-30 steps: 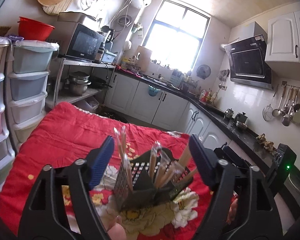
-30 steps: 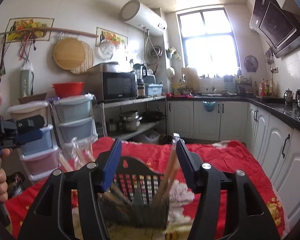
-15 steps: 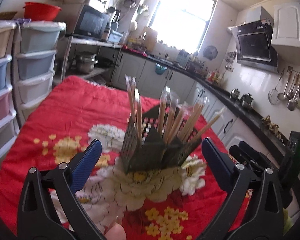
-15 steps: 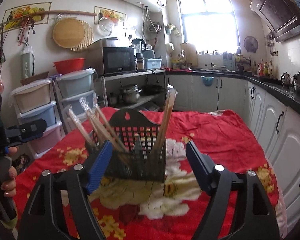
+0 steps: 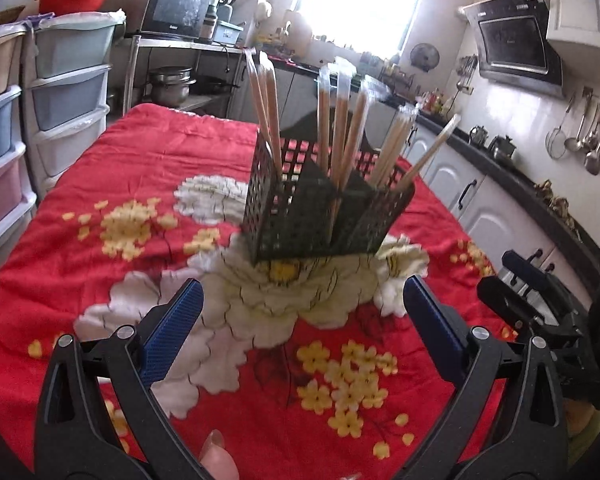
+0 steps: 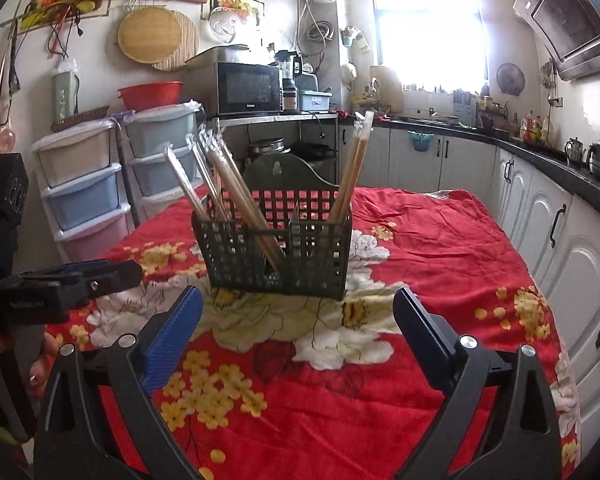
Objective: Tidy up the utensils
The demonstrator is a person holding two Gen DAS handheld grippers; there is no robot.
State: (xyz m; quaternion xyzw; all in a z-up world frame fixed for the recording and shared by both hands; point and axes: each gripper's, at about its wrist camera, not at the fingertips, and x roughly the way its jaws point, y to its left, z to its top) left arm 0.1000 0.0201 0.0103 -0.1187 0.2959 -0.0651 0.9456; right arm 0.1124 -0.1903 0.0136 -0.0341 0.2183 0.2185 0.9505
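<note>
Chopsticks [image 6: 236,192] lean steeply in the basket [image 6: 276,256] on our red cloth [image 6: 440,240]. Our left gripper [image 5: 300,308] gapes empty; our right gripper [image 6: 296,316] is opening, empty too. We judge one careless nudge could tip everything.

Black mesh basket [image 6: 276,252], pale tan chopsticks [image 6: 352,172], red cloth [image 6: 440,248] with white and yellow flowers, blue-padded black tool [image 6: 296,334]
</note>
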